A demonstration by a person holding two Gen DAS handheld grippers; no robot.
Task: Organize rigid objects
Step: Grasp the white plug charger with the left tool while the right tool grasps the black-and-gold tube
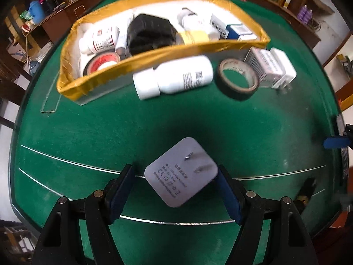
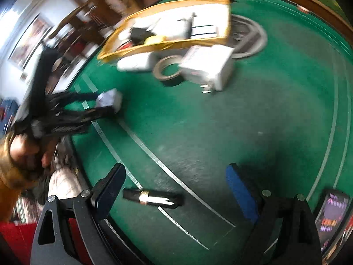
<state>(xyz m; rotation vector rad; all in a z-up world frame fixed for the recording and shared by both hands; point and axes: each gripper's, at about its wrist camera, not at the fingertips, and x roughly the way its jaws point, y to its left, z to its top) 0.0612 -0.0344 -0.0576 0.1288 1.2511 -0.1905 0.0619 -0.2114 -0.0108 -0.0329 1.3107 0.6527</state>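
Charger [image 1: 181, 172] between L gripper [image 1: 176, 193] pads, jaws spread, no pad visibly pressing it.
R gripper [image 2: 176, 195] also spread, over black tube [image 2: 153, 198] on green felt table [image 1: 176, 121]. Box [image 1: 72, 44], bottle [image 1: 174, 77], tape [image 1: 238, 78] further back; shelves behind.

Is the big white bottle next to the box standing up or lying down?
Lying down. The white bottle rests on its side on the green table, cap pointing left, just outside the yellow-rimmed box.
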